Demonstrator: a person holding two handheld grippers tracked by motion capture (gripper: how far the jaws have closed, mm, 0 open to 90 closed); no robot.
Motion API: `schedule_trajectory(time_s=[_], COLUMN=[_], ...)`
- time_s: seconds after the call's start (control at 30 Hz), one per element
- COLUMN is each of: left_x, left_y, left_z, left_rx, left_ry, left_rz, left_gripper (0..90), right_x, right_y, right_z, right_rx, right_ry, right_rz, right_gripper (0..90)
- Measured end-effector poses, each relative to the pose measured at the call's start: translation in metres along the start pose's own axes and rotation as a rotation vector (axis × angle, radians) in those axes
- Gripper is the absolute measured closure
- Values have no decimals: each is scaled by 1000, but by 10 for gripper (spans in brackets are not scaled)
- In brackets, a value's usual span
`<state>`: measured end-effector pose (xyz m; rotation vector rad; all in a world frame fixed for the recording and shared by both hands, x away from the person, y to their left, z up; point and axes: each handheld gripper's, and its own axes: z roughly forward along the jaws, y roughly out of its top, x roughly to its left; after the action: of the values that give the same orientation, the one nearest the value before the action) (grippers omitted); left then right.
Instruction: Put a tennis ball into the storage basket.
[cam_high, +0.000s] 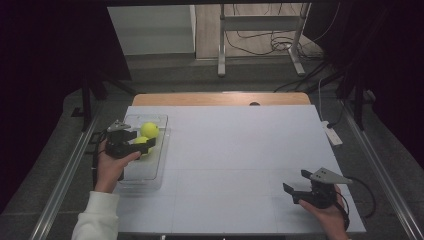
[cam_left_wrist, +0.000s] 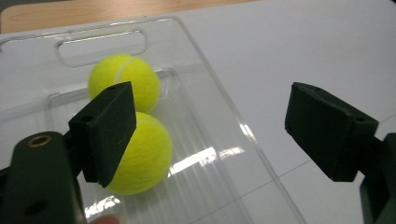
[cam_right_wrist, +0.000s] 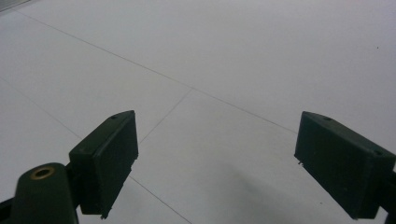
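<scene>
Two yellow tennis balls lie in a clear plastic tray (cam_high: 143, 172) at the left of the white table. The far ball (cam_high: 149, 129) (cam_left_wrist: 125, 79) rests near the tray's handle end, and the near ball (cam_high: 142, 142) (cam_left_wrist: 147, 156) touches it. My left gripper (cam_high: 142, 139) (cam_left_wrist: 210, 126) hovers over the tray (cam_left_wrist: 224, 102) with its jaws open. The near ball sits behind its left jaw, with nothing gripped. My right gripper (cam_high: 296, 181) (cam_right_wrist: 215, 158) rests open near the table's front right corner, with bare table between its jaws.
A white power strip (cam_high: 331, 132) lies at the table's right edge. The wooden tabletop edge (cam_high: 220, 98) shows behind the white sheet. A metal frame stand (cam_high: 260, 30) and cables are on the floor beyond.
</scene>
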<state>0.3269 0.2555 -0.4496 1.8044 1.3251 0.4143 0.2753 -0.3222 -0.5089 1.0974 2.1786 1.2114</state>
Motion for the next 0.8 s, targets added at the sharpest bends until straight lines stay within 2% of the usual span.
schedule_trajectory(time_s=[0.1, 0.27, 0.4, 0.43, 0.5, 0.63, 0.8], left_x=[-6, -15, -21, -23, -25, -32, -40], left_y=[-2, -6, -8, -9, -10, -16, -26], left_z=[1, 1, -1, -2, -3, -6, -10], left_rx=[-4, -11, -29, -47, -46, -48, -69], left_ry=[-26, -44, -67, -64, -75, -113, -136], left_rz=[13, 33, 45, 48, 52, 54, 73], left_gripper=[183, 186, 189, 190, 193, 191, 186], right_x=[-1, -2, -3, -3, -3, -4, -4], right_y=[0, -1, -2, -3, -3, -3, -5], right_z=[0, -1, -4, -4, -6, -7, -9], right_rx=[-1, -7, -13, -15, -16, -21, -22], right_ry=[0, 4, 5, 5, 2, 4, 3], right_rz=[3, 13, 18, 19, 21, 22, 27], right_gripper=[135, 135, 135, 136, 136, 136, 136])
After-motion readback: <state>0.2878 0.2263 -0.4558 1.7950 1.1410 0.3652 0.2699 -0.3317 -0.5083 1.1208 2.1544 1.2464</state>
